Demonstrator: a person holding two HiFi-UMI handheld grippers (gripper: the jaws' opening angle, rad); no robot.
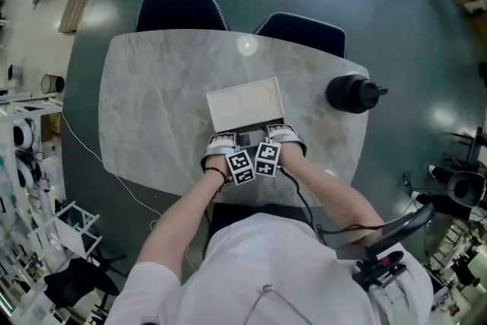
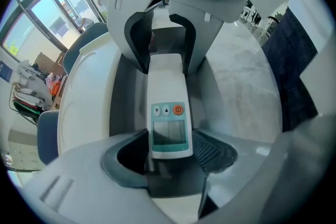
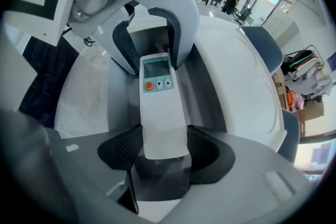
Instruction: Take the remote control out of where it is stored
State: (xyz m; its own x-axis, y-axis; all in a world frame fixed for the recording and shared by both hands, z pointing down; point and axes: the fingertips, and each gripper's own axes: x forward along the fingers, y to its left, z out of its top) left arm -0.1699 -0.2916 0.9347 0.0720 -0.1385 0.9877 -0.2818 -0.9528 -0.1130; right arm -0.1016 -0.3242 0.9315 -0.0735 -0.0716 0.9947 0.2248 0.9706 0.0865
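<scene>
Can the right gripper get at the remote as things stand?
Likely yes: the remote already lies between the right gripper's pads, which seem to press both its sides, and nothing covers it.

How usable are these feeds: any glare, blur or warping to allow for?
Head view: ceiling-light glare spots on the table and floor, otherwise sharp. Left gripper view: heavy fisheye bending at the edges; remote control crisp, left tool soft nearest the lens. Right gripper view: same bending, remote control crisp too, right tool soft up close.
</scene>
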